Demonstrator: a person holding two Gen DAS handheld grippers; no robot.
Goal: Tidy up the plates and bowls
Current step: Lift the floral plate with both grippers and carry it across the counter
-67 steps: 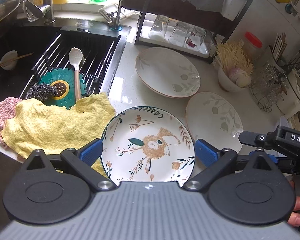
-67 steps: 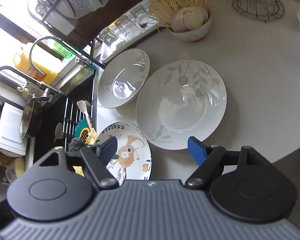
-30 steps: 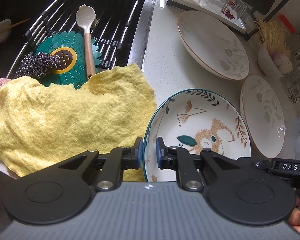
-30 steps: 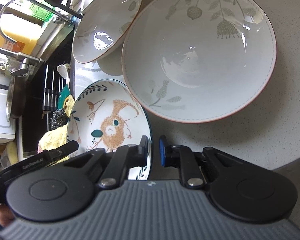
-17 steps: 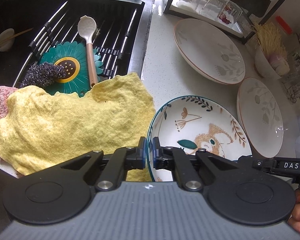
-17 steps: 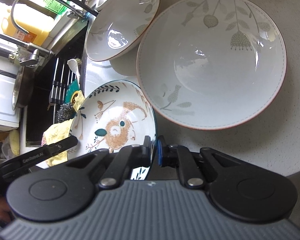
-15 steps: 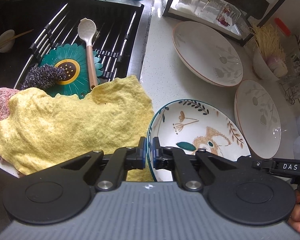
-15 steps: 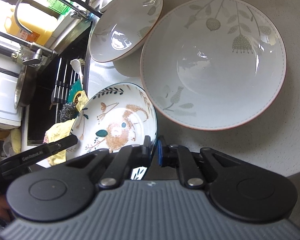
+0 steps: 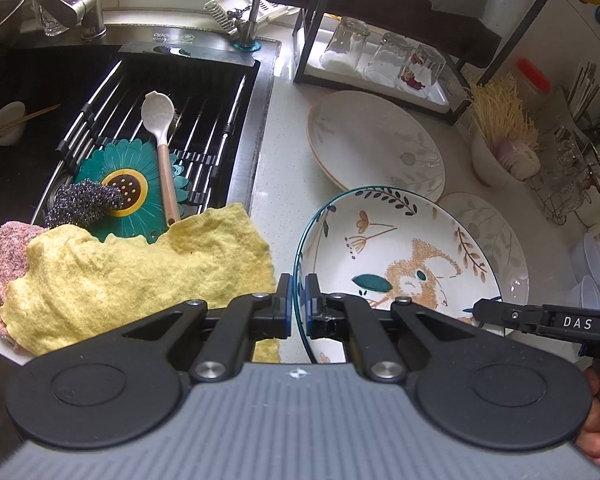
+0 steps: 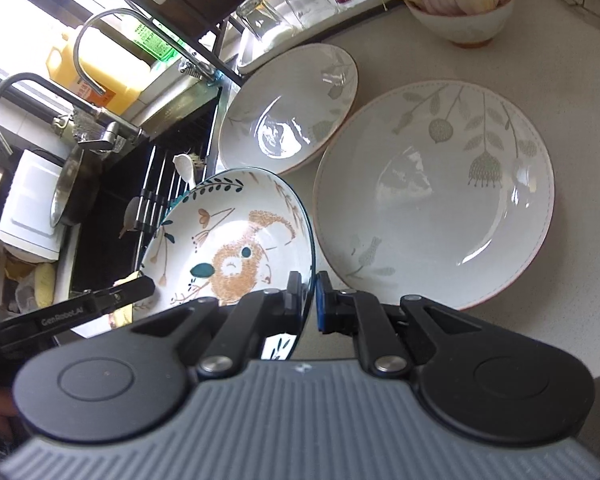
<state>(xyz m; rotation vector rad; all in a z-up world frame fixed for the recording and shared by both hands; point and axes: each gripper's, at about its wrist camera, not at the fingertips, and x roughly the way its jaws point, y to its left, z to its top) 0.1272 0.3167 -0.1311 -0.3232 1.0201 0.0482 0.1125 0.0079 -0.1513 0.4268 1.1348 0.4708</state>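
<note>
Left gripper jaws clamped on left rim of rabbit plate; right gripper jaws clamped on its right rim. Plate's near edge hidden behind gripper bodies. Leaf plate on tabletop partly covered by it. Yellow cloth left.
</note>
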